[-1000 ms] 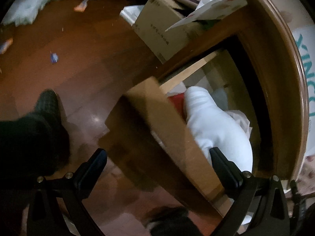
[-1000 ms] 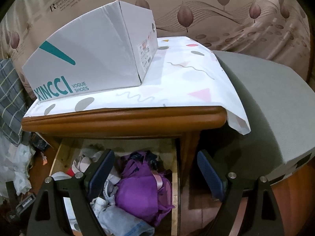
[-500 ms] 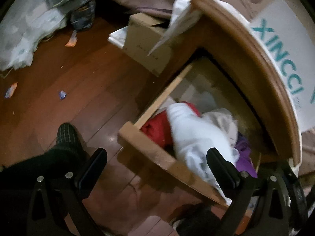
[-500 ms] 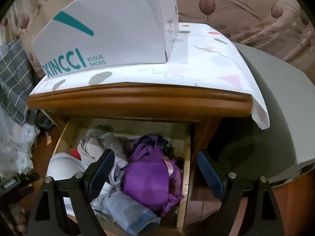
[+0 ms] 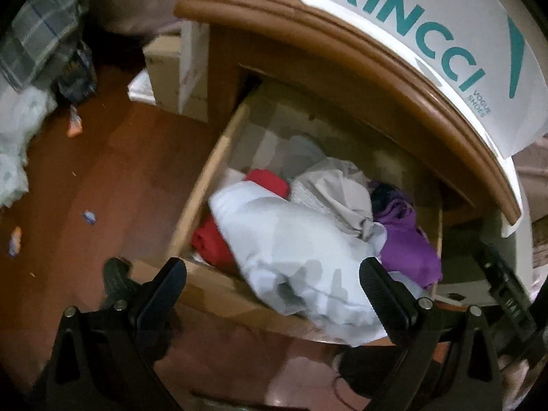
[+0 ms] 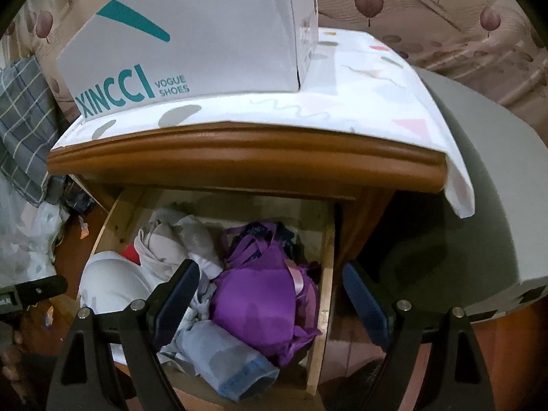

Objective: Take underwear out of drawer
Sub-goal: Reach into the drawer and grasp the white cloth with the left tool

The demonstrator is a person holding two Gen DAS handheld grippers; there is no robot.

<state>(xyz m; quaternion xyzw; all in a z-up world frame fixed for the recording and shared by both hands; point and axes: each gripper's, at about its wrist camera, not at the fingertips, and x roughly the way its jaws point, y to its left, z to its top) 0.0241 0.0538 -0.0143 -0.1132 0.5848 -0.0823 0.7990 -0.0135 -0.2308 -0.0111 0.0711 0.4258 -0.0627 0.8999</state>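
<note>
The left gripper (image 5: pixel 272 286) has its fingers (image 5: pixel 161 289) spread wide and holds nothing; it hangs above the front edge of the open drawer (image 5: pixel 219 291). Between its fingers lies a pale white padded garment (image 5: pixel 294 250), bulging over the drawer's front wall. Behind that sit a red piece (image 5: pixel 212 243), a beige crumpled piece (image 5: pixel 339 191) and, to the right, a purple bra (image 5: pixel 407 243).

The right gripper (image 6: pixel 270 294) also has its fingers (image 6: pixel 178 291) spread, empty, poised over the right half of the same drawer (image 6: pixel 323 294). The purple bra (image 6: pixel 260 298) lies directly between and below them, with a pink ribbon across it and its straps looped toward the back. Just in front of it, against the drawer's front wall, rests a rolled grey-blue garment (image 6: pixel 229 359). To the left are the beige piece (image 6: pixel 161 246) and the white padded garment (image 6: pixel 109 284); a sliver of red (image 6: pixel 132 251) shows between them. All the underwear is inside the drawer, none of it gripped.

The drawer is pulled out from a wooden bedside desk (image 6: pixel 239 157). On the desk lies a patterned white cloth (image 6: pixel 370 99), and on that stands a white shoe box (image 6: pixel 191 34) printed XINCC1 VOGUE SHOES. A grey mattress (image 6: pixel 479 188) lies to the right. The wooden floor (image 5: pixel 102 178) on the left carries small scraps of litter, and a cardboard box (image 5: pixel 171 68) stands beside the desk.
</note>
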